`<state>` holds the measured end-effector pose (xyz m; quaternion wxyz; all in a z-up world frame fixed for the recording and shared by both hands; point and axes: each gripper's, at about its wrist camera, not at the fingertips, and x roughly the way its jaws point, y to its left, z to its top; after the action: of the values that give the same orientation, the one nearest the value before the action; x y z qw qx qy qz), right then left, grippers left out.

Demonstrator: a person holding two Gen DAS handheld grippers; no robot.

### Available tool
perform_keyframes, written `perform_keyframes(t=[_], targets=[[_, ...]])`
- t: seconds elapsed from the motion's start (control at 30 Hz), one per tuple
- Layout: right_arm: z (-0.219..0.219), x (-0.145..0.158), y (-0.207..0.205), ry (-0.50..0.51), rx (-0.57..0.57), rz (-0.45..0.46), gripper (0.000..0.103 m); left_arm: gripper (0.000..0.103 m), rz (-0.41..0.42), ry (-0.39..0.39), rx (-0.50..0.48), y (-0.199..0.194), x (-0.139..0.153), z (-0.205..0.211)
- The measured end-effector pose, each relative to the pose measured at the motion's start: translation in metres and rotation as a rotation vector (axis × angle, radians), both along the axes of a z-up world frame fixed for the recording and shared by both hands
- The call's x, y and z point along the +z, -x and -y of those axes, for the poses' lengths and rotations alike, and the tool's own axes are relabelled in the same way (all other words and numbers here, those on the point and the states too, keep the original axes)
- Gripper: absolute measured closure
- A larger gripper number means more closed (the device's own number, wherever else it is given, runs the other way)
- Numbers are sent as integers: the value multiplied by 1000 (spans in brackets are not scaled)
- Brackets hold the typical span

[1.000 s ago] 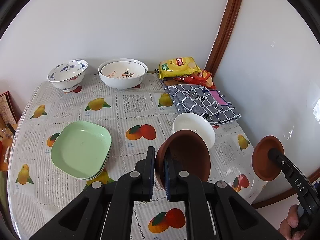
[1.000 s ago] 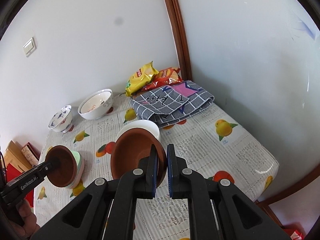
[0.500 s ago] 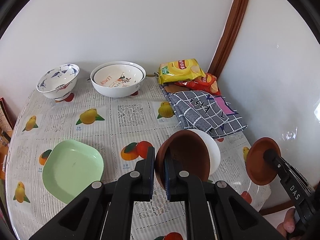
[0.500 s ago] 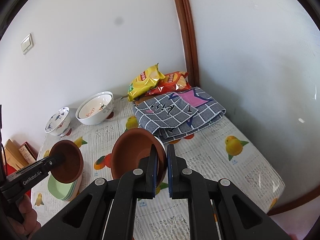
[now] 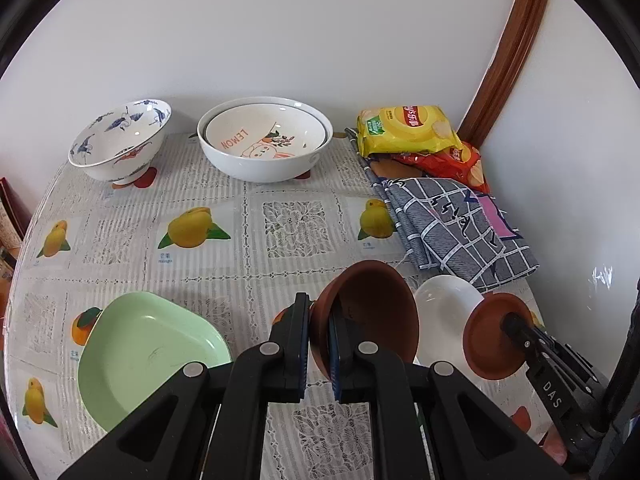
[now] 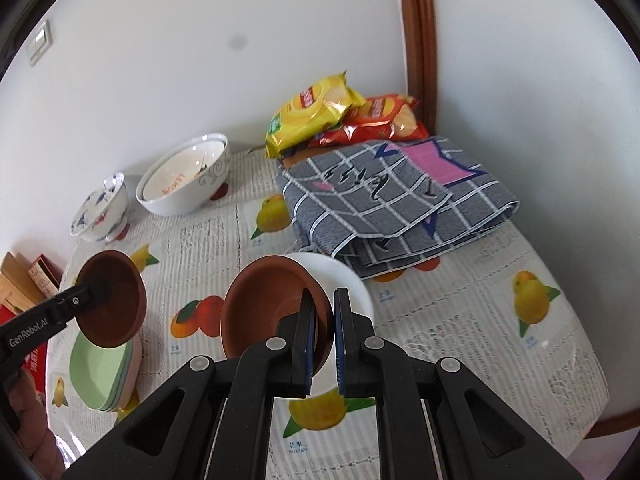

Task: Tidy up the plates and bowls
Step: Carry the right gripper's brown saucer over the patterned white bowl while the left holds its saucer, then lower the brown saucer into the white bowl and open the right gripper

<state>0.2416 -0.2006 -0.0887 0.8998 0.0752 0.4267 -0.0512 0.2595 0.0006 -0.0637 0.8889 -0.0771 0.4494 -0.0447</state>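
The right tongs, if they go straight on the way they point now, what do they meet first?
Most likely the white bowl. The right tongs hold a brown bowl by its rim, and the white bowl sits just beyond it on the table. Depth is unclear.

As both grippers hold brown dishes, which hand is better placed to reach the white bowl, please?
Right: the right gripper's brown dish is at the white bowl; the left gripper holds the other dish by the green plates.

Table's got a fruit-print cloth (image 5: 296, 236): two bowls (image 5: 120, 140) (image 5: 266, 140) far back, chip bags (image 5: 404, 130) and folded towel (image 5: 452, 228) right, green plates (image 5: 140, 352) near left, white bowl (image 5: 444, 312) near right.
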Motion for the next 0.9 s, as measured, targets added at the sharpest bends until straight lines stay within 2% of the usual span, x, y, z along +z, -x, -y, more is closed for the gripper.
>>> perform_keyframes(t=[0.33,0.9], targets=[[-5,-51,-28,26,14,-123,94,94,-51,22,-12,-19,-26,-2],[-7,-66,-46,47,30,-172,94,94,-74,32,-20,-31,-39,4]])
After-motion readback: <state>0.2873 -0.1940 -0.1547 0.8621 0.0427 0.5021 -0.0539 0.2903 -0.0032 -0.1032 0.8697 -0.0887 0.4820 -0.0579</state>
